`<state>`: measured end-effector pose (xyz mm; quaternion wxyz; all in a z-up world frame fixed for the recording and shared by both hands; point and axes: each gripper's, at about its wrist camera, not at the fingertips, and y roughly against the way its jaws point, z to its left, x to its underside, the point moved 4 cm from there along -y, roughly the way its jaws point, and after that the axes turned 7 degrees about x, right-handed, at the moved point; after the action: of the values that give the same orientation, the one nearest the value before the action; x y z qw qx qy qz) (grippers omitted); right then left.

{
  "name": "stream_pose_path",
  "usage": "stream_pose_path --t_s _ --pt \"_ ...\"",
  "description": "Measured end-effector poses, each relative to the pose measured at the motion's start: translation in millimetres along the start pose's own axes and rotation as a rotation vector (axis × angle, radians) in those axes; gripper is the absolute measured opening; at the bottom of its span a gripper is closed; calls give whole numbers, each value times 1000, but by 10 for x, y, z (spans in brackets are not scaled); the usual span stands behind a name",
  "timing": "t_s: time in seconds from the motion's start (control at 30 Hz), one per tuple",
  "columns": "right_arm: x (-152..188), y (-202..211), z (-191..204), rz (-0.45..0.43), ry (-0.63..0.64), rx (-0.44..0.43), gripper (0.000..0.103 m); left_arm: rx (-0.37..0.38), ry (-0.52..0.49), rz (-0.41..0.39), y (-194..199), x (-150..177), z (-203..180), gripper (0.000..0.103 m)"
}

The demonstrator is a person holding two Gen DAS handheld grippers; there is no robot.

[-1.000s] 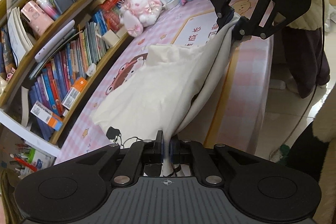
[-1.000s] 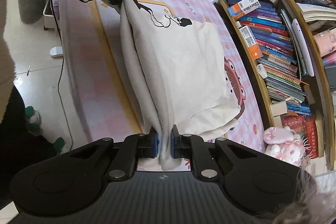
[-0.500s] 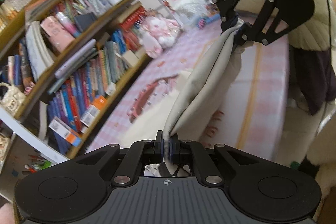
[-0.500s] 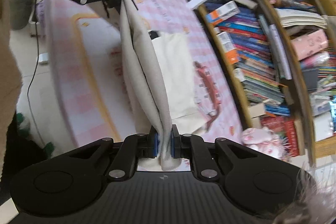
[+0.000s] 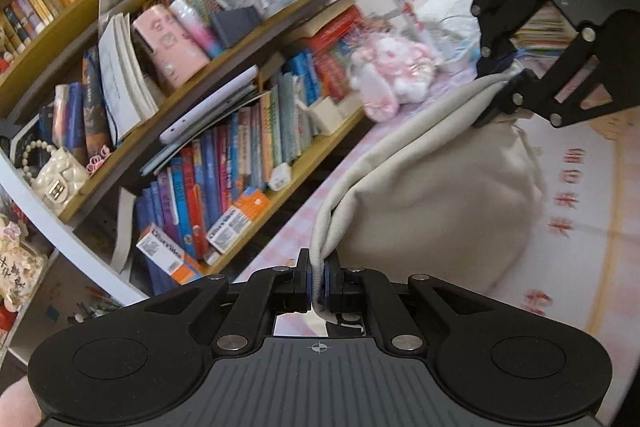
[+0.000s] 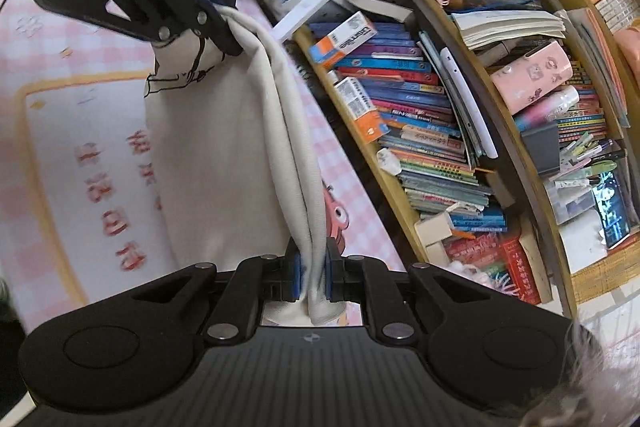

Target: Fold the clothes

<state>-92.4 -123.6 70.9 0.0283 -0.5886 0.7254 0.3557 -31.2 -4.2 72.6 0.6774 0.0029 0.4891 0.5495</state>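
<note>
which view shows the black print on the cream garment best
The right wrist view. There the black line print shows on the cream garment just below the left gripper. In the left wrist view the garment shows only plain cloth; just a small dark mark peeks out behind the jaws.

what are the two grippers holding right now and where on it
Both hold the cream garment. The left gripper and right gripper each pinch a bunched end of its doubled edge, which stretches between them above the pink mat.
</note>
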Motion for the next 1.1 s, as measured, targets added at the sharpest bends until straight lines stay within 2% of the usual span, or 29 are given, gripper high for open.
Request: stream_pose_path --t_s 0.17,0.23,0.4,0.47,0.53,0.57,0.6,0.63,0.73,0.9,1.1 --pt "15 -422 -172 -4 -24 -64 10 5 22 74 -419 -60 133 6" --pt "40 -599 -214 -1 -29 -98 10 8 24 102 -590 -48 146 11" --pt "173 -1062 -298 27 -87 -172 10 38 24 155 -987 -46 197 13" --pt "230 -1234 -333 50 -137 -203 10 42 18 182 -1134 -30 197 20" --pt "274 -1380 -361 70 -177 -234 10 28 -9 221 -1291 3 209 48" --pt "294 -1442 -357 78 -188 -249 10 17 -29 235 -1355 15 226 56" --pt "316 -1509 -351 85 -196 -267 10 12 -46 246 -1408 26 244 71" --pt "339 -1572 -345 90 -205 -285 10 17 -58 252 -1446 35 263 80" --pt "415 -1738 -341 101 -236 -340 10 32 -95 271 -1561 61 322 88" --pt "520 -1964 -374 140 -339 -418 10 54 -218 271 -1594 54 266 93" --pt "625 -2069 -397 142 -421 -478 11 113 -234 279 -1470 -44 312 93"
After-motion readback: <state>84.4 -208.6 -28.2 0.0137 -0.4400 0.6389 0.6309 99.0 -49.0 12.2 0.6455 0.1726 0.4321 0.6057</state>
